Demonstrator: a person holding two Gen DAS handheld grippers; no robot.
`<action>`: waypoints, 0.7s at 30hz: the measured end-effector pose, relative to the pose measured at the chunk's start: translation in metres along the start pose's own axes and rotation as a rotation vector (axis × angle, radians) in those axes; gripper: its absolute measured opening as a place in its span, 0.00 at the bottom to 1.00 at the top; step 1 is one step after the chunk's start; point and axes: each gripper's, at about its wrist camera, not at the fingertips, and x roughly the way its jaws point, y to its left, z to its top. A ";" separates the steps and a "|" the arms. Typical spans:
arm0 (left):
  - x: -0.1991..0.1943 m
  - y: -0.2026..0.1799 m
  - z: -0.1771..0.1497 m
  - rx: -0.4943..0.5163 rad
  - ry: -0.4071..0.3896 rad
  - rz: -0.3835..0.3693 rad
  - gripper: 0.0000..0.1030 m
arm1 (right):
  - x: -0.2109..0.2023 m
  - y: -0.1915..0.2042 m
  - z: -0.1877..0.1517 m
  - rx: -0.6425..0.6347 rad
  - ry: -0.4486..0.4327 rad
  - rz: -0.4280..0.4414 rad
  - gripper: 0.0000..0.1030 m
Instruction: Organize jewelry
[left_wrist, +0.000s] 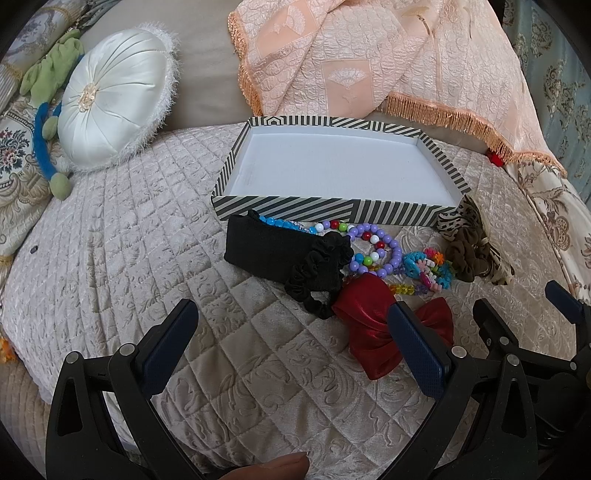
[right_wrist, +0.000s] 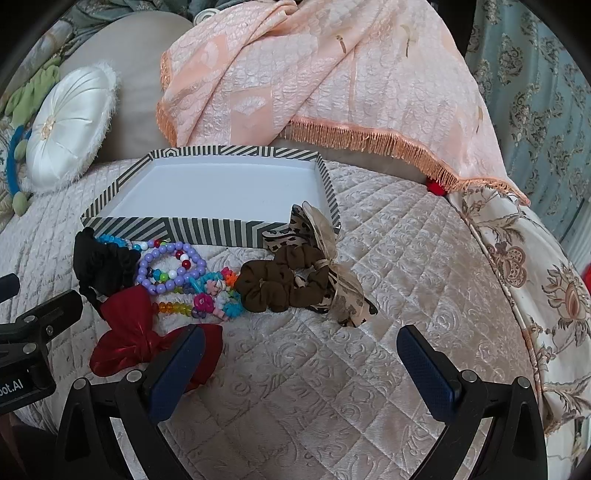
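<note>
Tray: striped tray (left_wrist: 332, 212) on bed (left_wrist: 147, 258), white inside.
Jewelry: bead bracelets (left_wrist: 369, 247) and scrunchies at tray's 6 o'clock.
Left gripper (left_wrist: 291, 343): released, holding nothing.
Right gripper (right_wrist: 301, 363): released, holding nothing.

We read only one fragment, "oot.AI", in white letters on the black body of the left tongs (right_wrist: 22, 347), cut off at the frame's left edge, lower left.
</note>
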 end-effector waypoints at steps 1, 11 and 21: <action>0.000 0.000 0.000 0.000 0.000 0.000 1.00 | 0.000 0.000 0.000 0.000 0.000 0.000 1.00; 0.000 0.000 0.000 0.001 0.001 0.001 1.00 | 0.001 0.001 -0.001 0.006 0.004 0.010 1.00; 0.000 -0.001 0.000 0.001 0.000 0.001 1.00 | 0.002 0.001 -0.001 0.003 0.012 0.011 1.00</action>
